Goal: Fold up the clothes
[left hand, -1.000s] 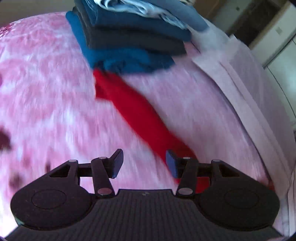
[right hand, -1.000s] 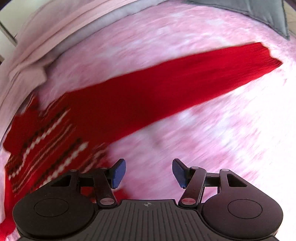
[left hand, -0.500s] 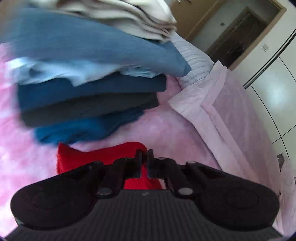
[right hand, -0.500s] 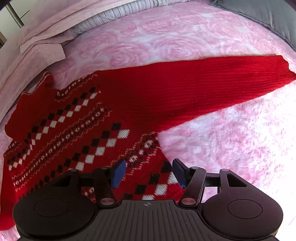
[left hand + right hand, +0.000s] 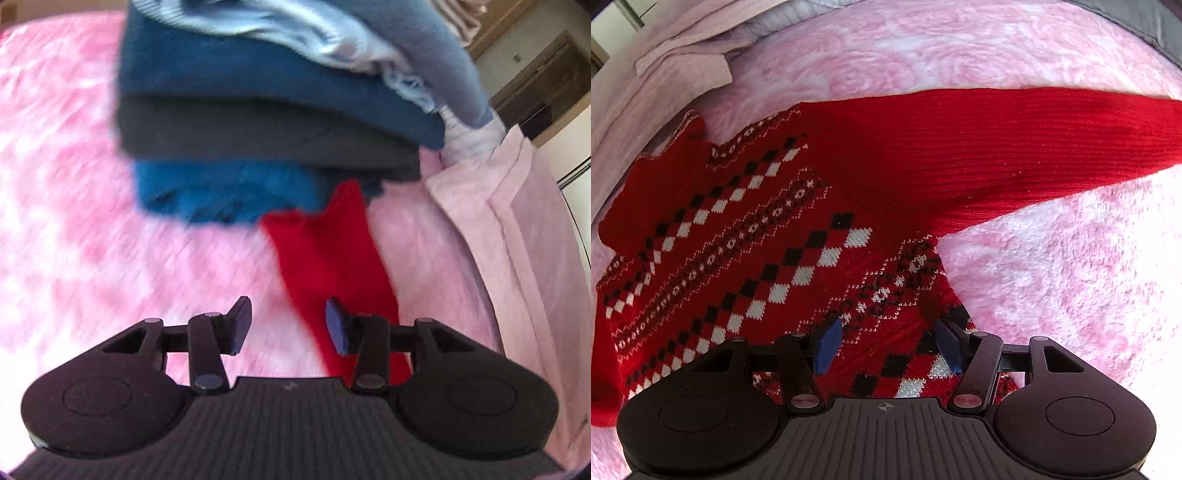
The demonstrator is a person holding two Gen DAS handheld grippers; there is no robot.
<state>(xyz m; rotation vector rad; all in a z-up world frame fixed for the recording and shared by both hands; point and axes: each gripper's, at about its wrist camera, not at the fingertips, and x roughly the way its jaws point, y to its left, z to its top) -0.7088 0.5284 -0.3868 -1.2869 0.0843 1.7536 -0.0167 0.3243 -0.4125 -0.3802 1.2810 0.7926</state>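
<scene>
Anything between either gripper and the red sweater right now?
Nothing visible. The right gripper is open directly over the red sweater, with only knit showing between its fingers. The left gripper is open by the sleeve. The sleeve's far end meets the folded stack; whether it is tucked under is unclear.

This was a bedroom in a home. A bed with a fluffy pink rose-patterned blanket (image 5: pixel 1052 295) filled both views. On the blanket lay a stack of folded clothes (image 5: pixel 258 122) and a red sweater (image 5: pixel 775 240). Beside the stack, a pale pink quilt (image 5: pixel 517 229) was folded back. Behind the stack stood a dark wooden door (image 5: pixel 535 85) and white wardrobe panels (image 5: pixel 576 155).
</scene>
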